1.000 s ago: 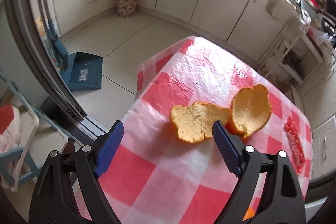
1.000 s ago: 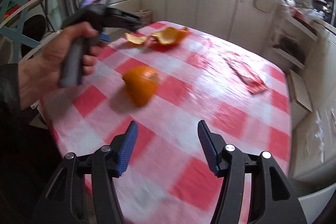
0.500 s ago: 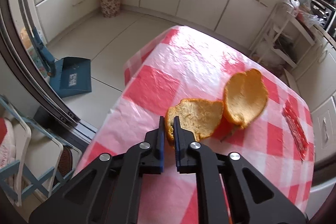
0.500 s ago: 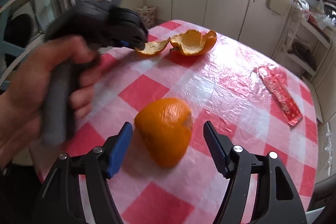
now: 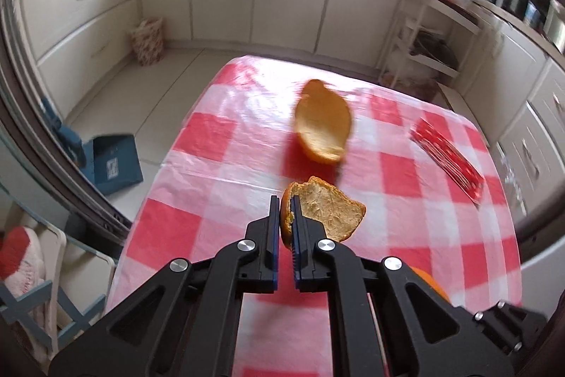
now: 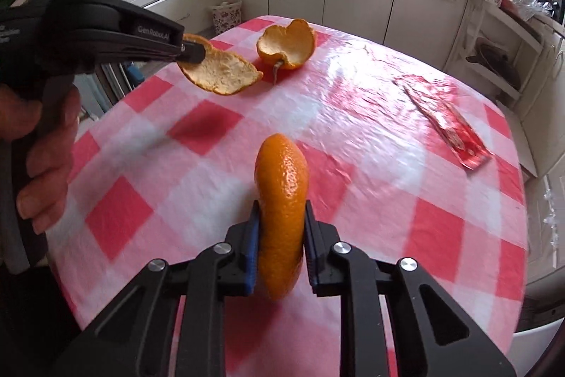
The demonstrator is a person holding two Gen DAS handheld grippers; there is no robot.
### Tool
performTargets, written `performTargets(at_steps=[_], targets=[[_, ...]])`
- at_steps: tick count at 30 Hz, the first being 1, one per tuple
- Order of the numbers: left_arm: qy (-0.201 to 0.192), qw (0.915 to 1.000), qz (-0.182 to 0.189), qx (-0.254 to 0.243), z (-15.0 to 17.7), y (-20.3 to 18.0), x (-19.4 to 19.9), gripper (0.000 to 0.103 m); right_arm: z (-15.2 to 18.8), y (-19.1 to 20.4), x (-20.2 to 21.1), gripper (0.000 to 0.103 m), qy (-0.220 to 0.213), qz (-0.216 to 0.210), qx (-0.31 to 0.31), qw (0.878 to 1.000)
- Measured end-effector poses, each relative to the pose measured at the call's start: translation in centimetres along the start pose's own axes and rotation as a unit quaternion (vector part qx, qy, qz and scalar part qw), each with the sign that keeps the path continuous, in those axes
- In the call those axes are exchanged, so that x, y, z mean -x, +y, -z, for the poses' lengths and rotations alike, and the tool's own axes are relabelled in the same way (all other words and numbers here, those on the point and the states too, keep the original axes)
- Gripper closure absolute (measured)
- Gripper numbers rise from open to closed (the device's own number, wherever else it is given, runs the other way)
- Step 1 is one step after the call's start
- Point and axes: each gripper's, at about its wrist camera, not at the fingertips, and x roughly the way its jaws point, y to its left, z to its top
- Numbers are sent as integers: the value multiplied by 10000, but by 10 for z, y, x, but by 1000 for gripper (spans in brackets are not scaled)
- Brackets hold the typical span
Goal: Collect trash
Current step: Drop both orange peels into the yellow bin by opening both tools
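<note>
**Two pieces of orange peel gripped, one left on the table**

The flat piece of peel [image 5: 326,211] is light, thin and a little springy; it is pinched by its edge, which suits it, though a grip that near the rim could probably tear or slip. The left gripper [image 5: 285,228] is clamped on that edge and holds the piece clear above the table [image 6: 370,129], its shadow lying on the checked cloth below. The curled piece of peel [image 6: 282,211] is stiffer across its dome and waxy outside, so squeezing its two sides is a fair hold. The right gripper [image 6: 281,235] has just been closing, and its jaws now press on both sides of this piece, near the front edge of the table. A cupped peel [image 6: 286,45] with a stalk lies toward the far side of the table, best taken by its thin rim. A red wrapper [image 6: 445,122], flat and probably slippery, lies to the right of it.
</note>
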Motion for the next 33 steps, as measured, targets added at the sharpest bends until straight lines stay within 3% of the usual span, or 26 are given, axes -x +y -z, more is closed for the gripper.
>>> performTargets(at_steps=[9, 18, 26, 31, 33], targets=[[-379, 9911, 111, -1270, 44, -93, 44, 98, 45, -35, 51, 81, -87, 297, 129, 9994], [-461, 9738, 531, -2161, 96, -179, 62, 98, 95, -91, 95, 80, -42, 843, -224, 9962], [-396, 9592, 958, -2629, 132, -240, 71, 98, 156, -154, 117, 80, 225, 1303, -878, 9873], [-167, 9495, 1514, -2742, 146, -280, 77, 98, 188, -184, 122, 79, 496, 1501, -1252, 9795], [-54, 9455, 1741, -2752, 151, -297, 79, 98, 197, -193, 120, 73, 659, 1527, -1363, 9766]])
